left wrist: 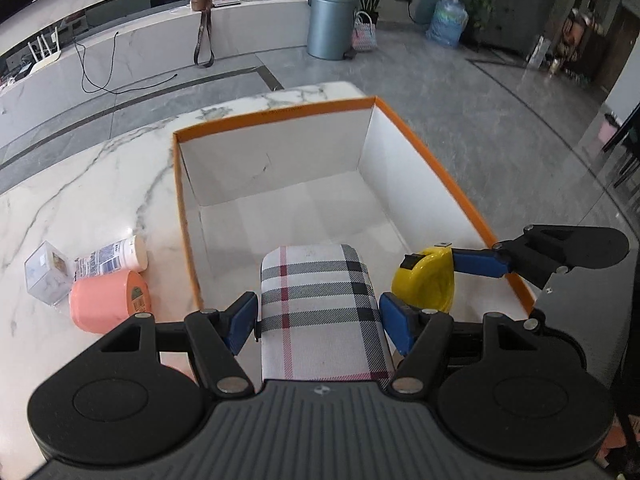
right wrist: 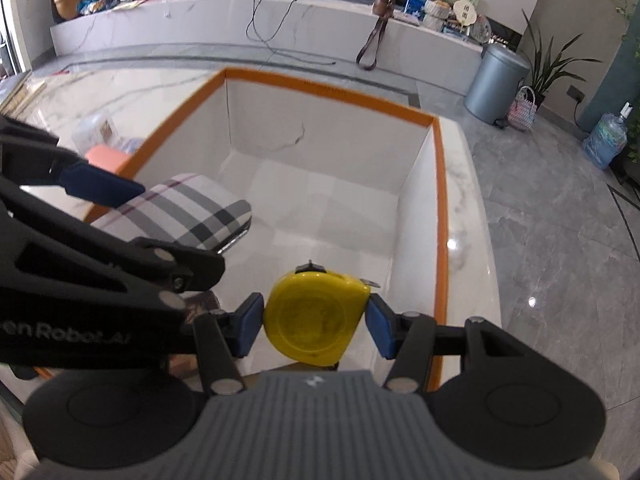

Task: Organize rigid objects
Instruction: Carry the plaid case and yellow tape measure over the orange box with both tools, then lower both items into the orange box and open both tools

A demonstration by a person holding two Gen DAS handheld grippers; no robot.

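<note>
Marble, white with grey veins, makes up the counter (left wrist: pixel 100 184) on which an orange-edged box (left wrist: pixel 424 148) with white inner walls is stood; both claws are held over its near end, pointed down into it. To the left of the left claw (left wrist: pixel 318 322), outside the box wall, three things are seen lying on the counter: a clear plastic cube (left wrist: pixel 46 272) farthest left, a white bottle (left wrist: pixel 114 258) with a printed label on its side just beside it, and a pink roll (left wrist: pixel 108 304) nearest the claw, touching or almost touching the bottle. Between the blue pads (left wrist: pixel 242 322) of the left claw a plaid case (left wrist: pixel 320 304) with grey, black and red stripes is gripped, the jaws being set wide about its sides; the case is held over the box floor, and whether its far end rests on that floor cannot be told. To the right of the left claw, a yellow tape measure (right wrist: pixel 314 316) is clamped in the right claw (right wrist: pixel 314 322), the pads pressed on its two sides with the jaws at a middling width; its small metal tab is turned toward the right-hand box wall; it is held above the near right part of the box, just beside the plaid case but apart from it.
</note>
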